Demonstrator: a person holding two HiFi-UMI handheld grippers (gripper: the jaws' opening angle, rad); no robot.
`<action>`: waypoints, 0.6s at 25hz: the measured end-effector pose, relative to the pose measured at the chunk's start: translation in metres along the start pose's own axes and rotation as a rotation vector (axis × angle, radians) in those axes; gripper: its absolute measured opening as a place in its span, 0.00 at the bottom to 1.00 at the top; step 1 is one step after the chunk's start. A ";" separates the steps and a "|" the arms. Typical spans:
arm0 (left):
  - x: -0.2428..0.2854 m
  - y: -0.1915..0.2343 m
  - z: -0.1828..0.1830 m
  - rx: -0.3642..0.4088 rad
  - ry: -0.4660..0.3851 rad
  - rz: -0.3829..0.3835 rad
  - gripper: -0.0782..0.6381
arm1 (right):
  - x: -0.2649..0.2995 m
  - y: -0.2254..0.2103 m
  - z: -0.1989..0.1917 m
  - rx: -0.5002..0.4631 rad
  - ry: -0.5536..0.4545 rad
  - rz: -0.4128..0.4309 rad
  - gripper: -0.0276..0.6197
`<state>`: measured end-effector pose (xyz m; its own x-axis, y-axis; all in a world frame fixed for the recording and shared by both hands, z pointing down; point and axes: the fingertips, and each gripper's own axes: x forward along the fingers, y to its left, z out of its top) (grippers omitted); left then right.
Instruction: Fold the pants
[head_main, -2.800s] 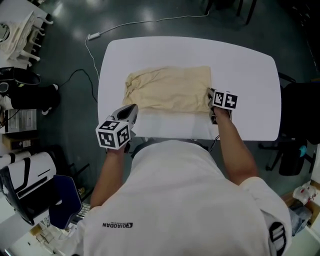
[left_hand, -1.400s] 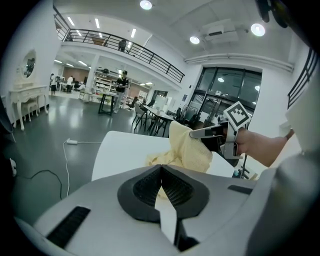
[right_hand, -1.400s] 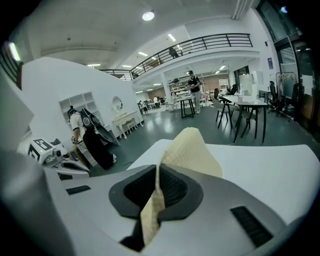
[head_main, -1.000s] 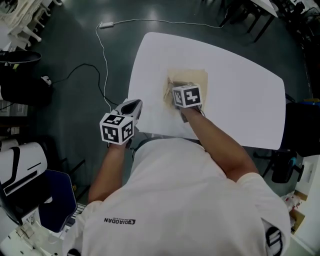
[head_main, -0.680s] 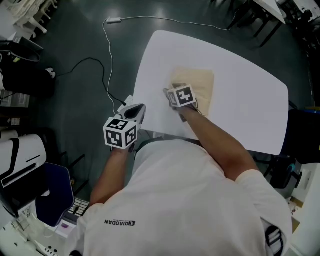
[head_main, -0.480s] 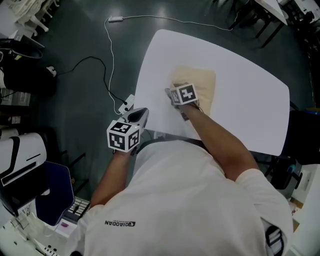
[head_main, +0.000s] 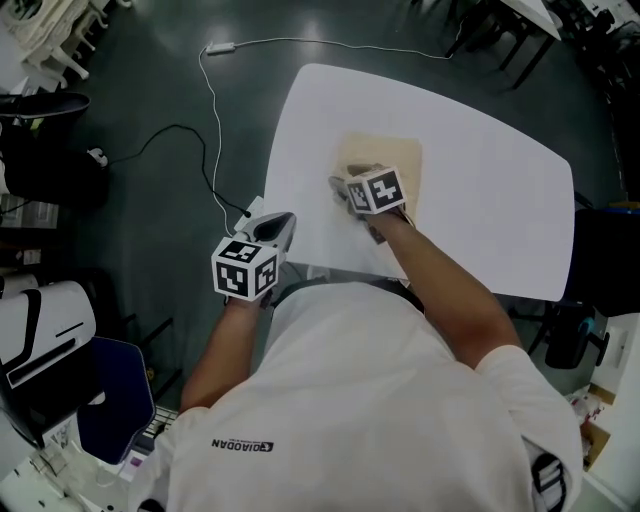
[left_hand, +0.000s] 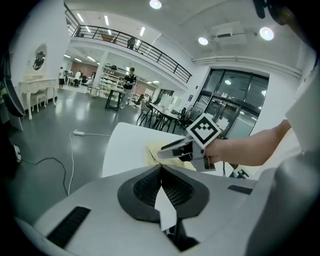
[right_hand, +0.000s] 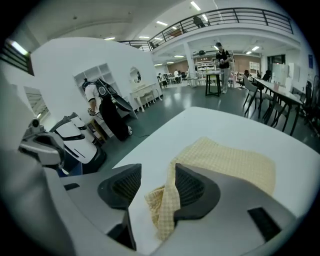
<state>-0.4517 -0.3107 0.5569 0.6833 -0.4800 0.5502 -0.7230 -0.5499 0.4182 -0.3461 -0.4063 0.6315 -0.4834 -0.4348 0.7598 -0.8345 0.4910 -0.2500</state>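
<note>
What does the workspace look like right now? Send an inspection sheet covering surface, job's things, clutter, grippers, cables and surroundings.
Surface: white table, bare apart from the cloth.
Job's things: beige pants, folded into a small stack near the table's left side.
Clutter: nothing seen on the table.
Grippers: right gripper jaws have just been opening, with a loose pants edge hanging between them; left gripper shut and empty, held off the table's near edge.
Cables: white cable and black cable on the floor, clear of the table.
Surroundings: open hall, dark floor, furniture around the edges.
</note>
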 end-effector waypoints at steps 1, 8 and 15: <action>0.001 0.000 0.004 0.003 -0.003 -0.002 0.15 | -0.010 0.003 0.003 -0.013 -0.020 0.004 0.40; 0.013 -0.012 0.027 0.088 -0.004 -0.037 0.15 | -0.084 0.019 0.006 -0.081 -0.180 0.026 0.32; 0.011 -0.076 0.039 0.108 -0.071 -0.065 0.15 | -0.190 0.013 -0.016 -0.114 -0.390 -0.008 0.07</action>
<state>-0.3854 -0.3009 0.5026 0.7365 -0.4858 0.4706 -0.6644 -0.6499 0.3689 -0.2614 -0.3054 0.4933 -0.5589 -0.6821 0.4714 -0.8149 0.5570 -0.1602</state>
